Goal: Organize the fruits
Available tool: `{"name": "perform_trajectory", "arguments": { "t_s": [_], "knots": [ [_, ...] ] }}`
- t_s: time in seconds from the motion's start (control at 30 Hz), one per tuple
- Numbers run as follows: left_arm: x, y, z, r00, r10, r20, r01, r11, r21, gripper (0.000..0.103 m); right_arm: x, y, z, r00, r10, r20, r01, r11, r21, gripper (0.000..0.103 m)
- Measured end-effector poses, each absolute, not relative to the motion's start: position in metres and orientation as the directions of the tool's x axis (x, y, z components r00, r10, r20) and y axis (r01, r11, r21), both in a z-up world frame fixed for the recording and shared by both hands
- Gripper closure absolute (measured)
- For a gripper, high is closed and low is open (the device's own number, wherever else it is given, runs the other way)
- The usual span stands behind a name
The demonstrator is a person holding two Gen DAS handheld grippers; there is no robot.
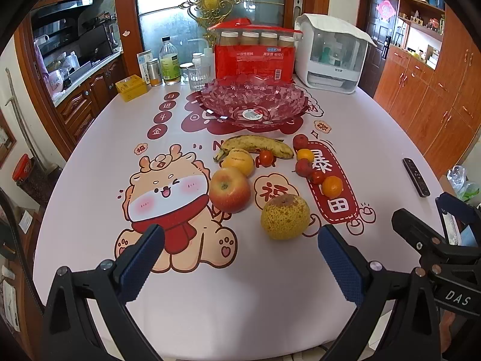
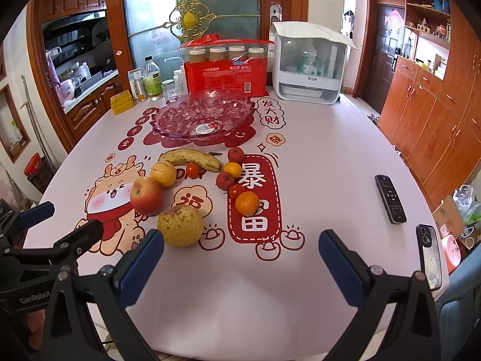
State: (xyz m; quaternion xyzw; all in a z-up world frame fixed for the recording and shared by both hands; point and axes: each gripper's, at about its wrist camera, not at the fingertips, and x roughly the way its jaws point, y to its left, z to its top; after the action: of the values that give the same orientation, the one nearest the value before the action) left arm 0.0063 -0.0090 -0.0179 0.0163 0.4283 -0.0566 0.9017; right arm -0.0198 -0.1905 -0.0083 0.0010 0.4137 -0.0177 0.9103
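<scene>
My left gripper (image 1: 240, 252) jaws spread wide, empty, hovering over table. Red apple (image 1: 230, 189) ahead, toward left jaw; russet pear (image 1: 285, 216) ahead, toward right jaw. Right gripper (image 2: 242, 258) equally wide, empty; pear (image 2: 180, 225) just off its left jaw, tangerine (image 2: 247, 203) ahead. Empty glass fruit bowl (image 1: 255, 102) far beyond. Judgement: straddle pear at widest girth, close gently. Legible: "DAS", "GenRobot" on the two gripper bodies.

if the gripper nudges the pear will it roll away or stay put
The pear looks round and squat, so a side nudge would probably roll it a little, likely toward the apple close beside it. Its skin looks rough and speckled, so the pads should grip well. It is the biggest round fruit here, so probably fairly heavy.
</scene>
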Motion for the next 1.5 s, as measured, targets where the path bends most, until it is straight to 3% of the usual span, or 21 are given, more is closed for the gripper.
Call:
{"name": "perform_trajectory", "arguments": {
  "t_s": [0.7, 1.13, 1.5],
  "knots": [
    [0.017, 0.002, 0.013, 0.702, -0.1, -0.705, 0.1, 0.994, -0.042, 0.002, -0.011, -0.205, 0.025, 0.694, 0.007, -0.72, 0.01, 1.0, 0.019, 0.001],
    [0.035, 0.004, 0.013, 0.749, -0.083, -0.658, 0.083, 0.996, -0.032, 0.002, 0.008, -0.201, 0.02, 0.705, -0.048, -0.708, -0.002, 0.998, -0.07, 0.0],
    [0.068, 0.002, -0.018, 0.686, -0.06, -0.725, 0.105, 0.994, 0.018, 0.001, 0.028, -0.19, -0.017, 0.653, 0.075, -0.754, -0.104, 0.995, 0.009, 0.001]
  ]
}}
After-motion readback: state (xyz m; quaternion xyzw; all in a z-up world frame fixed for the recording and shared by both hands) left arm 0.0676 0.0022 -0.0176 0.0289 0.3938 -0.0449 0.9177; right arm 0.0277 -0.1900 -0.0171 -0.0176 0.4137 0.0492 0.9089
